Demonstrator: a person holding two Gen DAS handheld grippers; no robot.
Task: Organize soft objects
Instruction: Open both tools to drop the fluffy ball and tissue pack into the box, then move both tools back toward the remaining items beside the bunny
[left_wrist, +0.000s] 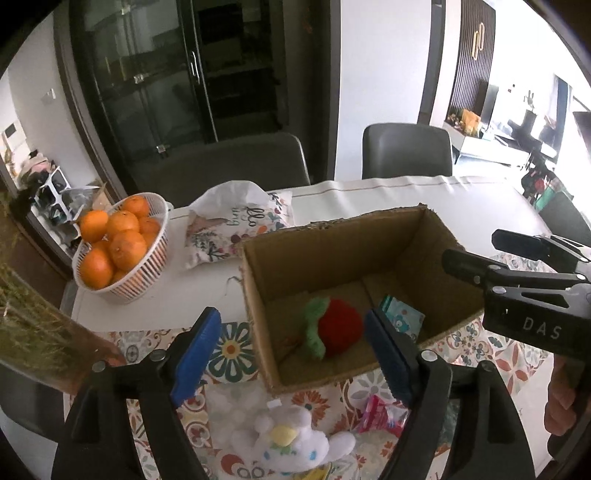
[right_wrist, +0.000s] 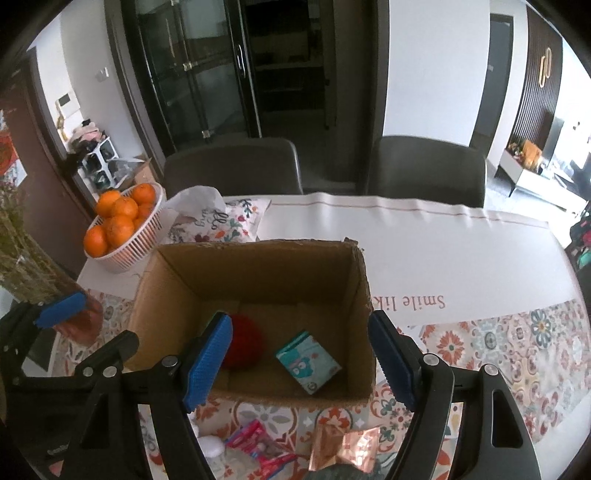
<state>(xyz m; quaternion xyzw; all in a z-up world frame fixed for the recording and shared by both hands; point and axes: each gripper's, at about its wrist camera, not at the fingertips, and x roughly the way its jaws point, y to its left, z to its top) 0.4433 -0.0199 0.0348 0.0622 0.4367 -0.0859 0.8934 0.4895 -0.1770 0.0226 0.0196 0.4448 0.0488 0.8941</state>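
An open cardboard box (left_wrist: 317, 258) (right_wrist: 173, 291) stands on the patterned tablecloth. Inside lie a red plush strawberry with green leaves (left_wrist: 332, 326) (right_wrist: 245, 345) and a teal tissue pack (left_wrist: 400, 319) (right_wrist: 308, 362). My left gripper (left_wrist: 291, 354) is open and empty above the box's near left corner. A white plush toy (left_wrist: 295, 439) lies below it on the cloth. A pink packet (left_wrist: 382, 413) (right_wrist: 258, 446) lies in front of the box. My right gripper (right_wrist: 299, 362) is open and empty over the box's front edge; it also shows in the left wrist view (left_wrist: 476, 254).
A white basket of oranges (left_wrist: 118, 243) (right_wrist: 122, 225) and a floral cushion (left_wrist: 236, 229) (right_wrist: 221, 221) sit behind the box at the left. A copper foil packet (right_wrist: 347, 450) lies near the front. Two grey chairs (left_wrist: 406, 151) stand beyond the table. Dried grass (right_wrist: 22, 254) stands at the left.
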